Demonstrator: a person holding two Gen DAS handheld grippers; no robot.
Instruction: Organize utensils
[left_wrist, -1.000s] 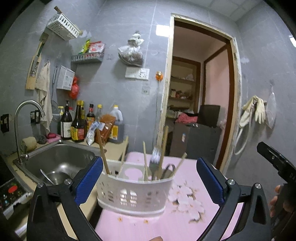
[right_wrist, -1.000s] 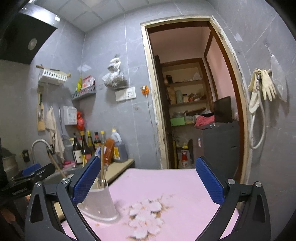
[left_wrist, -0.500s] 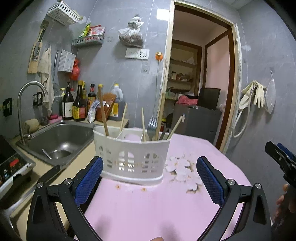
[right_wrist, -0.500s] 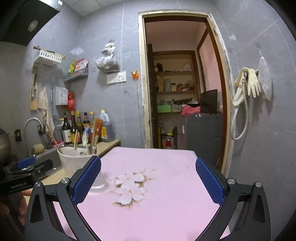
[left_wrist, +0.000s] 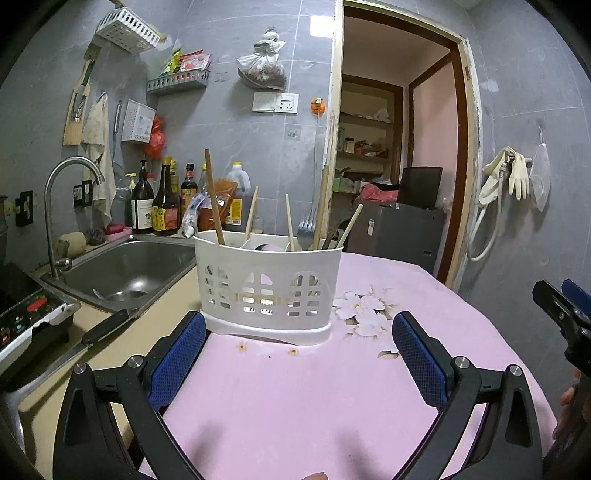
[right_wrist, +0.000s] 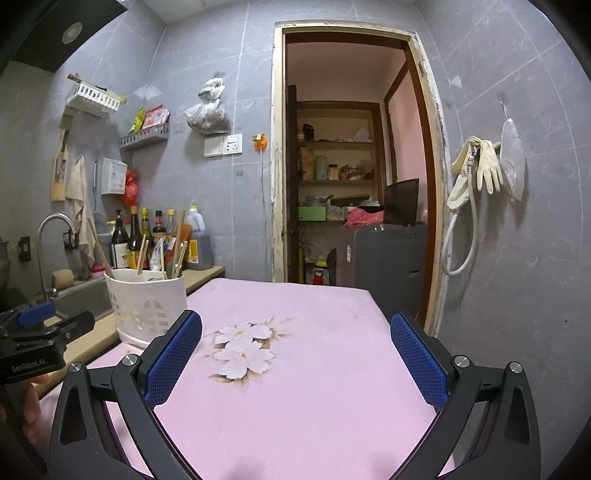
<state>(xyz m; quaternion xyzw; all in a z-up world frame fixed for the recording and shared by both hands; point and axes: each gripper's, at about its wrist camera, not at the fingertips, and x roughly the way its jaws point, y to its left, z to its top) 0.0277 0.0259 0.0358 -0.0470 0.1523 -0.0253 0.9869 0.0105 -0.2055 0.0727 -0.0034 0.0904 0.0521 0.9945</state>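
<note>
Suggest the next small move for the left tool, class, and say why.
Probably withdraw the left tool: it is open and empty, just short of the white caddy, which stands upright on the pink table with chopsticks and fork already inside.

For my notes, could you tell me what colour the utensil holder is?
The utensil holder is white, with cut-out holes in its wall; the left wrist view shows it best.

Both grippers, left (left_wrist: 298, 347) and right (right_wrist: 295, 345), hover with jaws spread wide, empty

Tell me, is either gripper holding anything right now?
Nothing. The left gripper and right gripper are both open and empty; the utensil caddy stands free.
</note>
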